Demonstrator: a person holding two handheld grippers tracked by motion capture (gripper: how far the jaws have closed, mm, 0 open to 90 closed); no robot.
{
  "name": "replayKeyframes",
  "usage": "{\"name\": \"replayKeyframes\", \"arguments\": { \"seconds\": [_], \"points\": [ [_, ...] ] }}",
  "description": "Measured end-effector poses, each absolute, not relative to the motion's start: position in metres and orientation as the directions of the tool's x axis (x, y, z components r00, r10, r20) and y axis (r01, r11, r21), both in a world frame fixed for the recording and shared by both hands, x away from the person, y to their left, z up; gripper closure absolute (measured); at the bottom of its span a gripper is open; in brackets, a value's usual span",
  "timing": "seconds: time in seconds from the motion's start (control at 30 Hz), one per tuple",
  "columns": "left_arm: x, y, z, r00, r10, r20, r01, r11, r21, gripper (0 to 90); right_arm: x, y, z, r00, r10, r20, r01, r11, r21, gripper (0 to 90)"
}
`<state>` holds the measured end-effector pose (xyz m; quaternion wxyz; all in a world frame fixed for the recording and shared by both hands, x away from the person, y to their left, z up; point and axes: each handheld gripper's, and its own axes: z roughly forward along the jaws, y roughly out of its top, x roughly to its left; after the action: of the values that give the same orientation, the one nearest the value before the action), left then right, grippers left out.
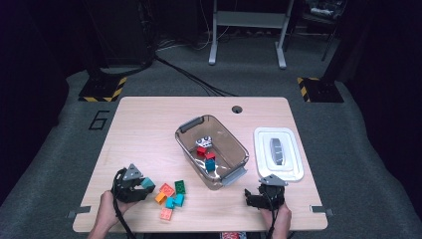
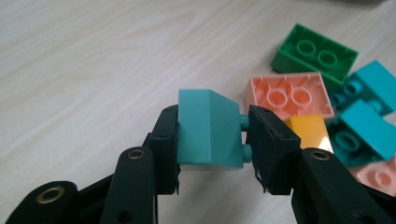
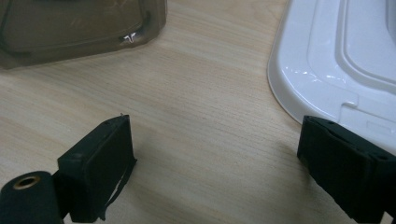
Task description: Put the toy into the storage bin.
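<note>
A dark room with grey carpet and black cables on the floor surrounds a pale wooden table [image 1: 149, 124], which stands in the middle of the high view. Near the table's centre sits a clear smoky plastic bin with grey handles [image 1: 234, 144], holding a few small red and teal bricks. To its right, well apart, lies a white rectangular plastic lid [image 1: 293, 149], flat on the wood. At the near right edge the right gripper [image 1: 256, 199] rests low over bare wood between bin and lid, its jaws spread wide with nothing between them. At the near left the left gripper [image 1: 144, 186] is clamped on a teal sloped plastic brick [image 2: 210, 133], the pads pressing its two sides, studs facing the right pad; the brick is off the table surface. Just right of it lies a loose cluster: a green studded brick [image 2: 313, 53], a pink brick turned hollow side up [image 2: 289, 95], two turquoise bricks [image 2: 369, 107] and an orange brick [image 2: 310, 130], touching or nearly so.
</note>
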<state>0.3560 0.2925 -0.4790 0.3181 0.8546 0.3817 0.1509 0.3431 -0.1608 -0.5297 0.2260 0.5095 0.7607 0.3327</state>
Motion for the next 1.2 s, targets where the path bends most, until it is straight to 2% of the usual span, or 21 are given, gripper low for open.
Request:
{"name": "replayKeyframes", "arguments": {
  "seconds": [0.17, 0.67, 1.2],
  "points": [
    [0.373, 0.285, -0.467, 0.668, 0.744, -0.003, 0.551, -0.492, 0.674, 56.5, 0.343, -0.161, -0.53, -0.377, 0.926, -0.001, 0.626, 0.255, 0.737, 9.7],
    [0.409, 0.266, -0.416, 0.694, 0.719, 0.036, 0.492, -0.511, 0.705, 56.5, 0.342, -0.16, -0.529, -0.365, 0.931, 0.012, 0.635, 0.24, 0.735, 10.9],
    [0.436, 0.249, -0.383, 0.703, 0.709, 0.053, 0.465, -0.516, 0.72, 56.5, 0.342, -0.161, -0.529, -0.365, 0.931, 0.009, 0.634, 0.242, 0.735, 10.9]
  ]
}}
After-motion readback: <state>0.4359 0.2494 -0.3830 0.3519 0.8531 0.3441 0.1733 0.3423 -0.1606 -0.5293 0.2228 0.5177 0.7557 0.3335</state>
